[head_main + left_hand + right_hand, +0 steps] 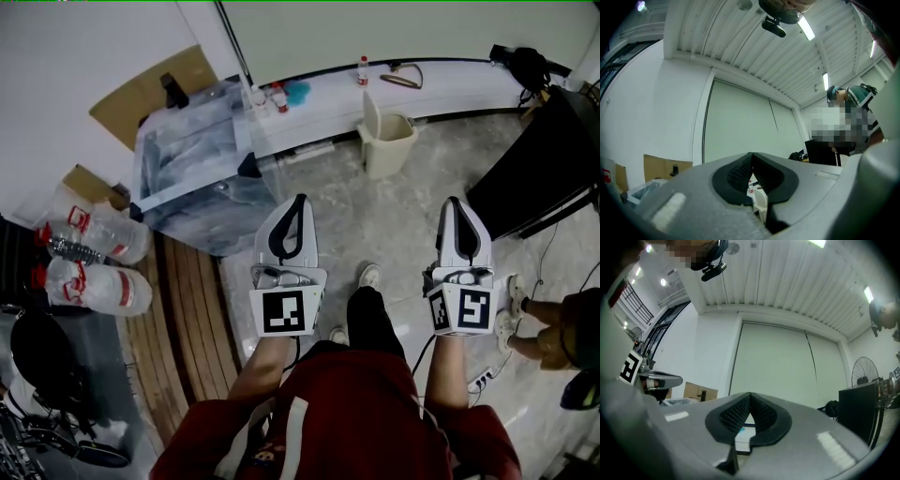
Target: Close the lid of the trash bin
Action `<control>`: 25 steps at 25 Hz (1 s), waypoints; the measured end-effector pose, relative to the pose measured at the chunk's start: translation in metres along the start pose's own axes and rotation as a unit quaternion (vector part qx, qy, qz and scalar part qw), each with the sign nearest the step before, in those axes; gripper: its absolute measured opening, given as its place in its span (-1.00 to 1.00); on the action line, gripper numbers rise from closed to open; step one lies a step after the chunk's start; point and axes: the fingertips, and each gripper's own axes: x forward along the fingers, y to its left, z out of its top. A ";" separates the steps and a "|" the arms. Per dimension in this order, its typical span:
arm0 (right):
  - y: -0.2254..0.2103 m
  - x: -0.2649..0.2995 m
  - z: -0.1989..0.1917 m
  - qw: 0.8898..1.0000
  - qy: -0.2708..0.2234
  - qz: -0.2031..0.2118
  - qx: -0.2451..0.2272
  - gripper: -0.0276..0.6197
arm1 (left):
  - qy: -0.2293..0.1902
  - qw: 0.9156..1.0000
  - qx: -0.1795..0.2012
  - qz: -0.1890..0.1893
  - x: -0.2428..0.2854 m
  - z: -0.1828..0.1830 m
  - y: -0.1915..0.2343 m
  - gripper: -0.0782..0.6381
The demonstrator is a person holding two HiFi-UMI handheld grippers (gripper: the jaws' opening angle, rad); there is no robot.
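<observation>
Trash bin [388,145]: cream-coloured, standing on the marble floor [394,234] at the far side of the scene, against the low white ledge [441,89]. Its lid [369,111] is raised upright on the bin's left side. The bin is well apart from both grippers and lies beyond the gap between them.

At the far left, two large clear water bottles [94,262] with red labels lie beside a strip of wooden flooring [187,319]. Just right of them stands a clear plastic storage box [192,173], with a sheet of cardboard [150,94] leaning on the wall behind it.

You hold the left gripper [299,200] near and left of centre, pointing toward the far wall. Its jaws are closed, with the ribbed black pads meeting at the tips and nothing gripped. In the left gripper view, the bin appears small and distant through the opening below the pad tips.

A small bottle with a red label [362,70] stands on the ledge above the bin.

You hold the right gripper [455,201] level with the left one, on the right. Its jaws are likewise closed, tips together, and hold nothing.

At the far right stands a black cabinet [534,169], with a black bag [523,64] on the ledge behind it. The feet of a second person [520,314] stand near the right edge.
</observation>
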 end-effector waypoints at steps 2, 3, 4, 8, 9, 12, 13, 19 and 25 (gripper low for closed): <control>-0.004 0.010 -0.005 1.000 -0.001 -0.001 0.000 -0.91 | -0.002 1.000 0.000 0.001 0.010 -0.003 0.003 -0.77; -0.006 0.016 -0.008 1.000 -0.001 -0.002 0.001 -0.91 | -0.003 1.000 0.000 0.000 0.016 -0.005 0.004 -0.77; -0.008 0.022 -0.010 1.000 0.000 -0.003 0.002 -0.91 | -0.002 1.000 0.000 0.000 0.023 -0.007 0.006 -0.77; -0.021 0.052 -0.022 1.000 0.004 -0.003 0.003 -0.91 | 0.000 1.000 -0.001 -0.002 0.057 -0.014 0.011 -0.77; -0.026 0.059 -0.026 1.000 0.006 -0.003 0.004 -0.91 | -0.001 1.000 -0.001 -0.004 0.067 -0.015 0.010 -0.77; -0.045 0.084 -0.035 1.000 0.012 -0.008 0.008 -0.91 | 0.003 1.000 -0.002 -0.009 0.099 -0.022 0.008 -0.77; -0.051 0.093 -0.038 1.000 0.014 -0.009 0.009 -0.91 | 0.006 1.000 -0.001 -0.010 0.111 -0.024 0.008 -0.77; -0.092 0.150 -0.052 1.000 0.021 -0.014 0.013 -0.91 | 0.022 1.000 -0.004 -0.014 0.185 -0.037 0.003 -0.77; -0.131 0.203 -0.065 0.999 0.029 -0.017 0.010 -0.91 | 0.022 1.000 -0.004 -0.019 0.254 -0.046 -0.003 -0.77</control>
